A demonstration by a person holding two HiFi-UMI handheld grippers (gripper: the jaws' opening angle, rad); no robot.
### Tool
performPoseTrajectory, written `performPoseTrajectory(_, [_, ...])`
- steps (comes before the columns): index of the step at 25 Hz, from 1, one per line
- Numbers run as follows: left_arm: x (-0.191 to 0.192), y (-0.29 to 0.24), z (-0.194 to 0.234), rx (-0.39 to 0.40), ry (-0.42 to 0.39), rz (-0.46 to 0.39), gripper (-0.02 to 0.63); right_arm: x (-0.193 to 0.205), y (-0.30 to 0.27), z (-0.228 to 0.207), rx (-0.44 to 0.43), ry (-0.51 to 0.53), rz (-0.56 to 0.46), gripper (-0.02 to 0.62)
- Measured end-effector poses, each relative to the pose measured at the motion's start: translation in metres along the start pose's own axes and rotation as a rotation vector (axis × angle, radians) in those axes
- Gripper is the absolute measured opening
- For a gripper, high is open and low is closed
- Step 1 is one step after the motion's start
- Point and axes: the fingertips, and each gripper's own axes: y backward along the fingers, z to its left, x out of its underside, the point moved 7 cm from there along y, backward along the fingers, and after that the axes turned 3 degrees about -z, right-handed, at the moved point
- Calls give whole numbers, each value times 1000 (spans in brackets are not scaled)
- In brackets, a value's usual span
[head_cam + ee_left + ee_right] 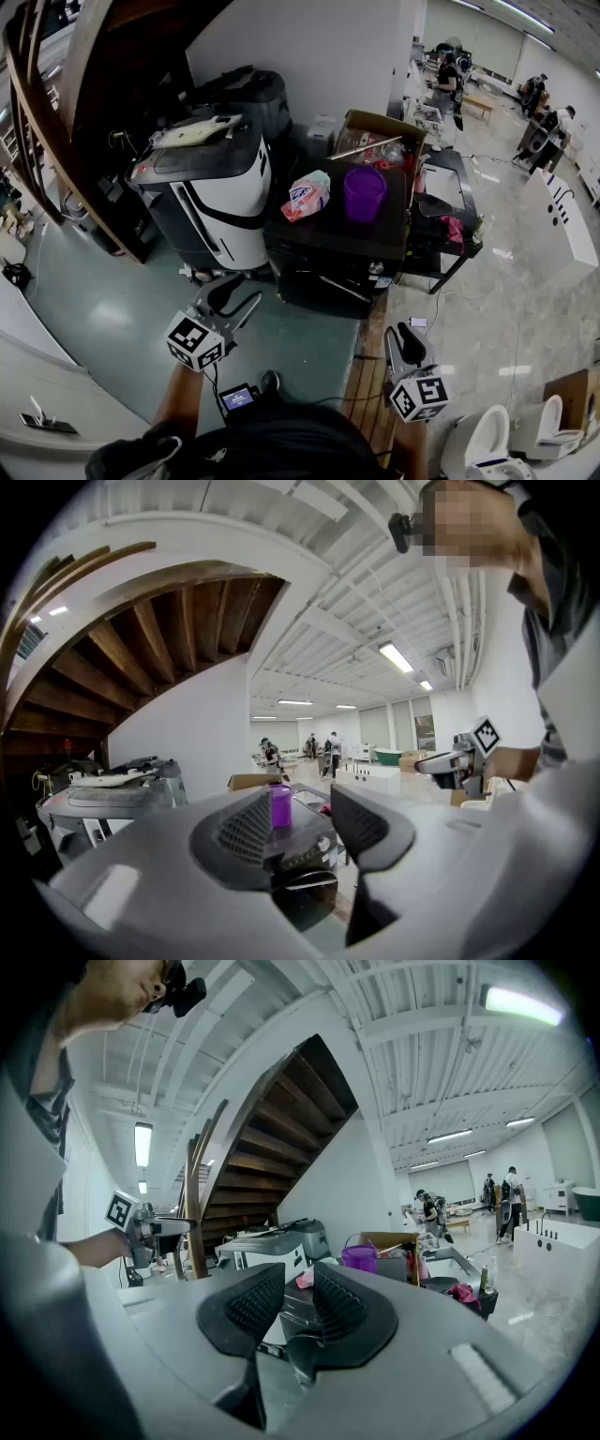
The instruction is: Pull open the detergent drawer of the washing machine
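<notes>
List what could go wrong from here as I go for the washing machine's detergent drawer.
1. The right gripper is shut and short of the black washing machine. Unless it opens first, it would likely bump the drawer front rather than grip it.
2. A purple bucket and a pink bag sit on the machine's top, and a hard tug could shake them off.
3. The drawer is too dark to pick out in the head view, so aim may be off.

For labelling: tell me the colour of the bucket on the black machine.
Purple; the round plastic bucket shows best in the head view.
</notes>
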Motion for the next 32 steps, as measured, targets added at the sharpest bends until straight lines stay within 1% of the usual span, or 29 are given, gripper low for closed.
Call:
performPoseTrajectory(4, [1, 0, 9, -1, 7, -9, 212, 3, -7, 2, 8, -3, 10, 95])
performPoseTrajectory(9, [7, -3, 34, 2, 15, -4, 212, 4, -29, 6, 20, 2, 36, 95])
performPoseTrajectory(16, [12, 5, 96, -9, 29, -14, 212, 3, -81, 33, 33, -11, 51, 95])
performPoseTrajectory(22, [17, 10, 151, -3, 46, -30, 212, 0, -132, 62, 43, -53, 37, 95])
performPoseTrajectory(26, [18, 18, 187, 0, 59, -43, 212, -1, -167, 81, 39, -56, 62, 97])
performPoseTrajectory(29, [25, 25, 210, 8, 60, -43, 212, -1, -189, 95, 40, -44, 75, 97])
performPoseTrajectory(32, [38, 36, 232, 7, 84, -38, 212, 2, -214, 112, 35, -64, 72, 97])
